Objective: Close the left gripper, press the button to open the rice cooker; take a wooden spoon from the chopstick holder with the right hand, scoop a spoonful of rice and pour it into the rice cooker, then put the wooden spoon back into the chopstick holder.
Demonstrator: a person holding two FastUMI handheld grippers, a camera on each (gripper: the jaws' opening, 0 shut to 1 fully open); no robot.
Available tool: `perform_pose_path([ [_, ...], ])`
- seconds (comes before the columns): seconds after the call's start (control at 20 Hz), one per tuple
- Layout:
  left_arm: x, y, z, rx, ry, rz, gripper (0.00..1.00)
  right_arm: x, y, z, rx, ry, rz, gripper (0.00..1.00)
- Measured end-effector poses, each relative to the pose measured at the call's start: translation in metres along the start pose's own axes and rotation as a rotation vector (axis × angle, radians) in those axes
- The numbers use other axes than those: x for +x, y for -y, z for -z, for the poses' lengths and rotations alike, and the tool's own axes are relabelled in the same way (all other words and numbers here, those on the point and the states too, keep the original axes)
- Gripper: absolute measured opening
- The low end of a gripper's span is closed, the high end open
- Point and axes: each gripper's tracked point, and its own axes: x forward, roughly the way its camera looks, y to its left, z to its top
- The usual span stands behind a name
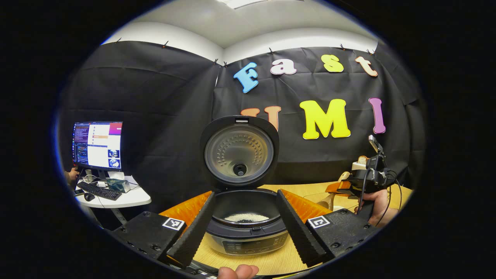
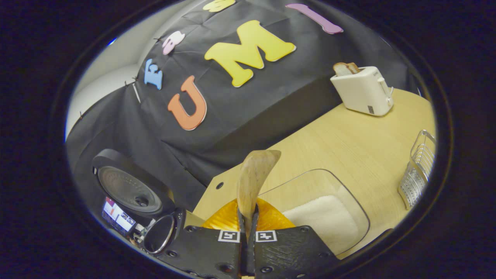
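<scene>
Left gripper [image 1: 245, 223]: fingers spread wide, holding nothing, flanking the open rice cooker [image 1: 245, 217] with rice inside.
Right gripper [image 2: 248, 228]: fingers pinched on the wooden spoon [image 2: 254, 178], bowl tilted toward 1 o'clock.
Surface: wooden table [image 2: 348, 143].
Around: clear rice container [image 2: 325, 217] at 4 o'clock of the spoon; toaster [image 2: 364, 91] at 1 o'clock; wire chopstick holder [image 2: 418, 170] at 3 o'clock.

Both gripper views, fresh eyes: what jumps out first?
In the left gripper view, the rice cooker sits dead centre with its lid up and a little rice in the pot, framed by the open left gripper. In the right gripper view, the right gripper is shut on the wooden spoon, bowl up over the rice container; a toaster stands on the table's far side.
</scene>
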Motion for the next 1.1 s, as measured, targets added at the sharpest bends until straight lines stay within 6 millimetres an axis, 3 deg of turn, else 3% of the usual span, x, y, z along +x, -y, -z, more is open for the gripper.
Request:
perform_pose_path([
  [0.15,0.000,-0.005,-0.002,0.002,0.009,-0.018,0.99,-0.008,0.019,-0.014,0.046,0.001,0.007,0.00],
  [0.35,-0.001,-0.014,0.000,0.016,-0.002,-0.044,0.99,-0.023,0.038,-0.051,0.158,0.053,0.000,0.00],
  [0.5,-0.001,-0.015,0.001,0.028,-0.001,-0.048,0.99,-0.032,0.031,-0.071,0.175,0.082,-0.013,0.00],
  [0.65,-0.001,-0.023,0.004,0.065,-0.012,-0.070,0.99,-0.041,-0.001,-0.073,0.154,0.080,-0.057,0.00],
  [0.9,-0.003,-0.048,0.016,0.076,-0.053,-0.110,0.99,-0.050,-0.085,-0.057,0.135,0.039,-0.181,0.00],
  [1.1,-0.008,-0.076,0.017,0.035,-0.058,-0.159,0.99,-0.043,-0.147,-0.040,0.103,0.002,-0.252,0.01],
])
